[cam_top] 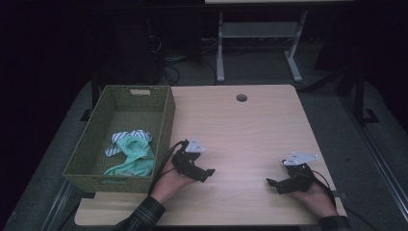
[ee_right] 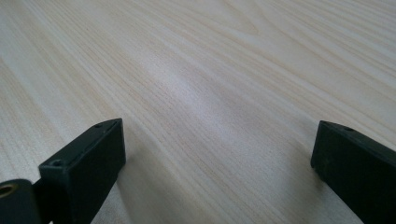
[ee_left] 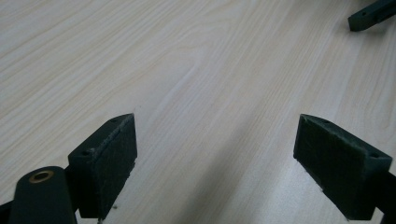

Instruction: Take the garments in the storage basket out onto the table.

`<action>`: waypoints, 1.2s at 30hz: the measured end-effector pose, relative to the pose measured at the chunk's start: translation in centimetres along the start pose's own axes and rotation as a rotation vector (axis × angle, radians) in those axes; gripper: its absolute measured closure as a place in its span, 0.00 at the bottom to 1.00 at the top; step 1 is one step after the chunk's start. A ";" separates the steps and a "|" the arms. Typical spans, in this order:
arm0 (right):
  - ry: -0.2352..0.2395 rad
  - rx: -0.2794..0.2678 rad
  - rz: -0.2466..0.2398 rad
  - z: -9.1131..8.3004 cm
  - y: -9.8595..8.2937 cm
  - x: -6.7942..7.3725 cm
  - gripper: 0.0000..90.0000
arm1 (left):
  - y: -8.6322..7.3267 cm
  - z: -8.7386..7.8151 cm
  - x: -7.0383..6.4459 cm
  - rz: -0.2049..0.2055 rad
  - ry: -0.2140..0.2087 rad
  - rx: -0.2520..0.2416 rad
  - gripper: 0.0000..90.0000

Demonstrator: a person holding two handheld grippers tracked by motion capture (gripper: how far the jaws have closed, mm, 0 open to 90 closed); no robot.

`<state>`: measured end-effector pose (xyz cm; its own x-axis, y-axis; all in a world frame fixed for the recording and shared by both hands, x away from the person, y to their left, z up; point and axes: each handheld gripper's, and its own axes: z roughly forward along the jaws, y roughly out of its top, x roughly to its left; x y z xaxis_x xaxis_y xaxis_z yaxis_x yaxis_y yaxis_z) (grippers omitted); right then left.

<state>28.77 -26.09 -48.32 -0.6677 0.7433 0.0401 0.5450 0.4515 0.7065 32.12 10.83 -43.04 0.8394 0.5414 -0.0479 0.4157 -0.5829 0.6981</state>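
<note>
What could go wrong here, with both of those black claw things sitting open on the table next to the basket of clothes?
Little is at stake right now: the left gripper and right gripper are open over bare table. Possible snags:
1. The left gripper's cable trails beside the green basket, so a reach might catch its rim.
2. The mint cloth lies bunched with the striped cloth; a grab could lift both.
</note>
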 end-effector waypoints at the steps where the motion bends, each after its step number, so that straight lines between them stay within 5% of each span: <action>1: 0.000 0.000 0.000 0.0 0.0 0.0 0.03 | 0.0 -0.1 0.0 0.001 -0.001 0.001 0.14; 36: 0.000 0.002 0.000 0.0 0.0 0.0 0.03 | 1.4 -1.6 -0.2 0.014 -0.027 -0.008 0.14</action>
<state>28.77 -26.09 -48.31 -0.6678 0.7433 0.0396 0.5456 0.4527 0.7052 31.99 10.86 -40.94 0.8546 0.5162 -0.0570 0.4007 -0.5855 0.7047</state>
